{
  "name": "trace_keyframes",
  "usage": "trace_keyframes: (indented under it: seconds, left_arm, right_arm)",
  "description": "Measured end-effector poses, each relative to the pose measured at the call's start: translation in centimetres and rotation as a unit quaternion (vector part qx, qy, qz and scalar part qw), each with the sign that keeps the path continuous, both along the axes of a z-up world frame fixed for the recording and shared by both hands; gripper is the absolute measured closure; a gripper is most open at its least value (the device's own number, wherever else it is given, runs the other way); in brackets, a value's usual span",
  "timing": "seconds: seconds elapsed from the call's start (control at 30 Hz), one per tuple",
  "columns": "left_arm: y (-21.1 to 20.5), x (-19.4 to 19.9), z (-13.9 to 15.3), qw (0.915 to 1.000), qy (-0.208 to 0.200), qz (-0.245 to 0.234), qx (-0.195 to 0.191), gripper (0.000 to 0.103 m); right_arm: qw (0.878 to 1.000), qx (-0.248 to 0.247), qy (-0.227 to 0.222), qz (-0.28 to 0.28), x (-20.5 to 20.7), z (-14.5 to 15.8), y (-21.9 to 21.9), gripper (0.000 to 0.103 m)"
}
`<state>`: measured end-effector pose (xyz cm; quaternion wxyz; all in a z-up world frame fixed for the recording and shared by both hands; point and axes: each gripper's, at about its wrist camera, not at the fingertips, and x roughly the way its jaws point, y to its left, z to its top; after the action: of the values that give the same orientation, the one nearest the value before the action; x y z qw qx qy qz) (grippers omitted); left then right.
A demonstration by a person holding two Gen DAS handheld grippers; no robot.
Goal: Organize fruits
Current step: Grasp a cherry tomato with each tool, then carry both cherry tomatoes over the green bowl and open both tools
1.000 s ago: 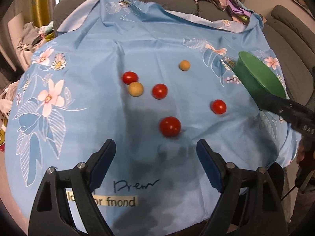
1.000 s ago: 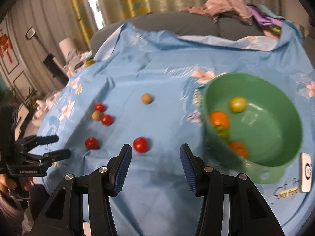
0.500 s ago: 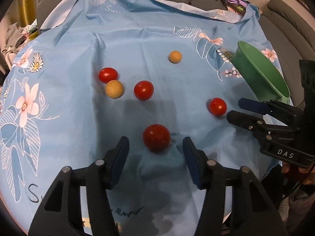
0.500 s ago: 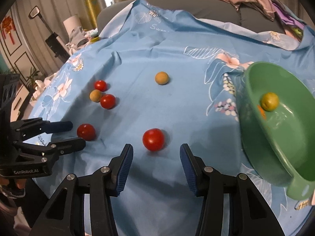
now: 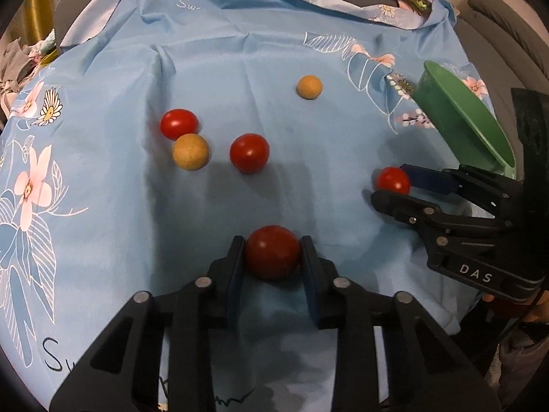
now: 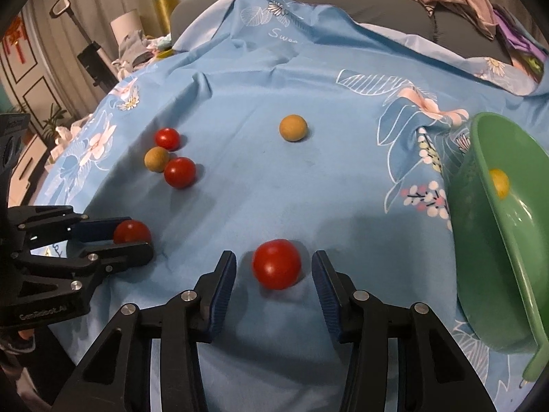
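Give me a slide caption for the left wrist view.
Left gripper closed on a red tomato on the blue floral cloth; right gripper straddles another tomato.

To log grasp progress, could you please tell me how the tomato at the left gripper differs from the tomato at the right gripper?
The left tomato is pinched by the left gripper, whose jaws have just closed; the right tomato sits free, with gaps on both sides to the open right gripper. The left tomato looks darker, the right tomato brighter. Both are red, round, on the blue cloth.

four tomatoes [image 5: 249, 152], two tan balls [image 5: 309, 86], one bowl [image 6: 507, 240]
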<state>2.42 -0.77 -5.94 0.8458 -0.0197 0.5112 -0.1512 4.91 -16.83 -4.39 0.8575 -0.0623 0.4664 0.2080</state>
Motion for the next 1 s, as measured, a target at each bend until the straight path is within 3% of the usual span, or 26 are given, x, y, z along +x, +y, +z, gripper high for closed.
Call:
trace_keyframes:
  seconds: [0.27,0.7,1.0]
  left_arm:
    - [0.6,-0.3,-0.1,1.0000,-0.005,0.006,-0.005,0.073]
    - [2.0,-1.0,2.2,0.9991,-0.023,0.024,-0.027,0.073]
    - [0.2,-1.6,4.2,0.9987,-0.043,0.005,-0.027,0.073]
  right_arm:
    - [1.000,0.001,-0.006,-0.001,0.1,-0.3,-0.1,0.072]
    - [0.999,0.036,-0.019,-0.007,-0.7,1.3,-1.3,0.073]
    - [0.997,0.055,-0.045,-0.018,-1.9,3.5,-2.5,0.073]
